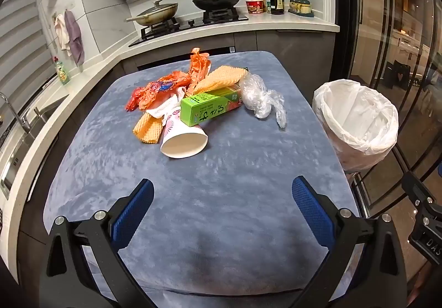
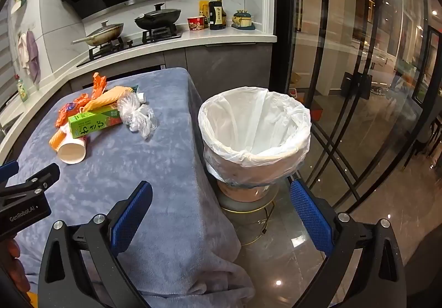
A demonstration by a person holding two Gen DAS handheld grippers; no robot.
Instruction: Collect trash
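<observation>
My left gripper (image 1: 222,197) hangs over the near part of the blue-covered counter (image 1: 221,225), jaws wide, nothing between them. My right gripper (image 2: 221,201) sits at the counter's right edge, jaws likewise wide and empty. The trash lies heaped on the counter's far half: a tipped paper cup (image 1: 183,143), a green box (image 1: 211,109) resting on it, orange wrappers (image 1: 165,85), and clear crumpled plastic (image 1: 261,99). The white-lined bin (image 2: 254,137) stands just beside the counter.
</observation>
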